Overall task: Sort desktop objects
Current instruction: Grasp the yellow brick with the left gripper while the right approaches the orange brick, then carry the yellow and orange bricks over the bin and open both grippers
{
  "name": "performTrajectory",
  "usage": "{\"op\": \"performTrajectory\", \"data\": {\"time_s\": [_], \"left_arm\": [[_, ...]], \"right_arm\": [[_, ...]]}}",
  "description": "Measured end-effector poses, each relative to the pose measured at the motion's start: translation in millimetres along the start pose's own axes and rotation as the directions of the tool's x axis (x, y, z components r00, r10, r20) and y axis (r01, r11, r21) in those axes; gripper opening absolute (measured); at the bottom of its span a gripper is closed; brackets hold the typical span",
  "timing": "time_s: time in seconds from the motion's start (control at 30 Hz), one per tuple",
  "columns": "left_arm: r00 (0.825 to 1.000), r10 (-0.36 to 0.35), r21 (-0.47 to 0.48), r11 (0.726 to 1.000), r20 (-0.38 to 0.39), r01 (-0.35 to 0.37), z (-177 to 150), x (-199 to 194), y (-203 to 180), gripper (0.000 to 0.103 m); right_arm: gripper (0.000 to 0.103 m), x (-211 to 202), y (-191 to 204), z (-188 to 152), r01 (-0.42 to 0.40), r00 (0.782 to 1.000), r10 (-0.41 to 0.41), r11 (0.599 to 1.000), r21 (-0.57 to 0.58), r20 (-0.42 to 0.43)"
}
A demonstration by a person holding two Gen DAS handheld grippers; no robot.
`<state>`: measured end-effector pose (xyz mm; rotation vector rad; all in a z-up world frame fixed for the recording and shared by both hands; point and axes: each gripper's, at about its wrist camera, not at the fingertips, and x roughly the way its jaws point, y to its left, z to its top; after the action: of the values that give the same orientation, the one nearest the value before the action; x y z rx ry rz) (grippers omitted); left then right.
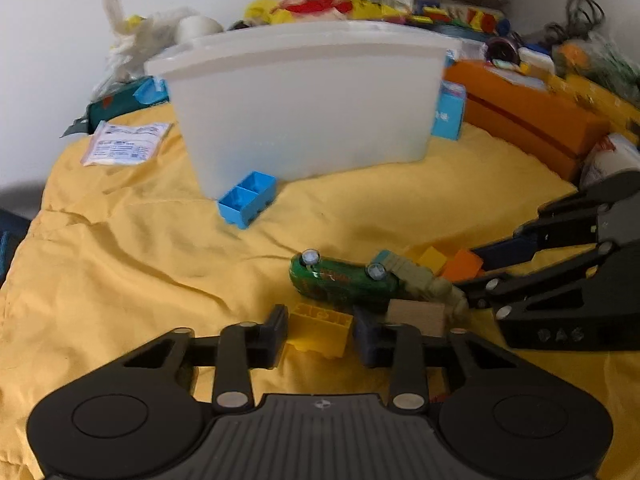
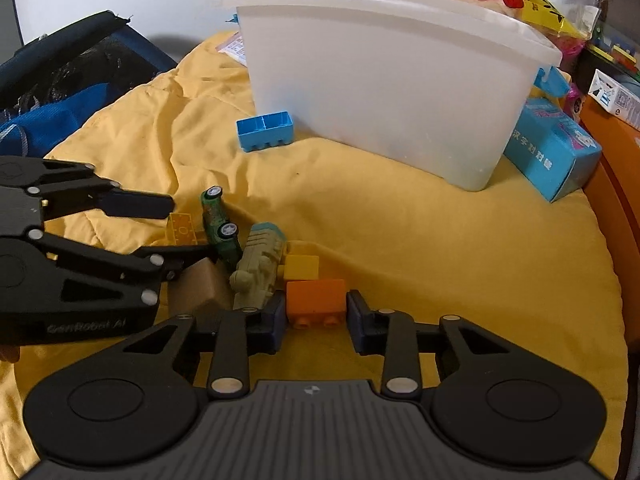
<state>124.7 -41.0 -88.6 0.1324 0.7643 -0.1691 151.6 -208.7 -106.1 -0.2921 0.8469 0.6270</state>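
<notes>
A pile of toys lies on the yellow cloth [image 1: 140, 260] in front of a white plastic bin [image 1: 304, 100]. My left gripper [image 1: 320, 330] is open with its jaws either side of a yellow brick [image 1: 318, 330]. Beyond it lie a green toy car [image 1: 340, 278] on its side, a wooden block [image 1: 416, 316] and an olive toy train [image 1: 420, 280]. My right gripper [image 2: 316, 316] is open around an orange brick [image 2: 316, 300]. The right wrist view also shows the left gripper [image 2: 188, 226], the car [image 2: 220, 228], the train [image 2: 258, 266] and a small yellow brick [image 2: 302, 266].
A blue brick [image 2: 264, 130] lies upside down against the bin [image 2: 380, 80]. A blue carton [image 2: 552, 152] and an orange box [image 1: 528, 116] stand at the right. A paper packet [image 1: 124, 144] lies at the left. Cluttered bags and boxes sit behind the bin.
</notes>
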Motion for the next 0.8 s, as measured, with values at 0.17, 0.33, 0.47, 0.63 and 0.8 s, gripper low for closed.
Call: {"op": "performTrajectory", "data": {"time_s": [0.17,0.33,0.47,0.63,0.8], "left_arm": [[1.0,-0.009,0.017,1.0,0.01,0.009,-3.7,-10.6,-0.8,0.038],[0.997,0.018,-0.045,0.999,0.073,-0.015,11.6,-38.1,13.8,0.038],[0.989,0.048,-0.099,0.995,0.14,-0.034,49.5,-59.3,29.9,0.038],[0.978,0.074,-0.16,0.986,0.193,-0.043,114.5,-68.3,48.1,0.038],[0.97,0.116,-0.146,0.986,0.215,-0.086,170.1,-56.4,54.4,0.038]], "right_arm": [[0.035,-18.1,-9.2,-9.8,-0.006,1.0,0.005,0.998,0.055,0.019],[0.035,-46.0,-19.1,-10.5,-0.009,0.997,0.001,0.994,0.105,0.076],[0.035,-70.6,-26.9,14.9,-0.015,0.986,-0.006,0.993,0.12,0.168],[0.035,-95.8,-44.2,73.5,-0.008,0.957,-0.027,0.993,0.121,0.288],[0.035,-87.6,-68.6,132.0,0.002,0.955,-0.047,0.988,0.152,0.293]]}}
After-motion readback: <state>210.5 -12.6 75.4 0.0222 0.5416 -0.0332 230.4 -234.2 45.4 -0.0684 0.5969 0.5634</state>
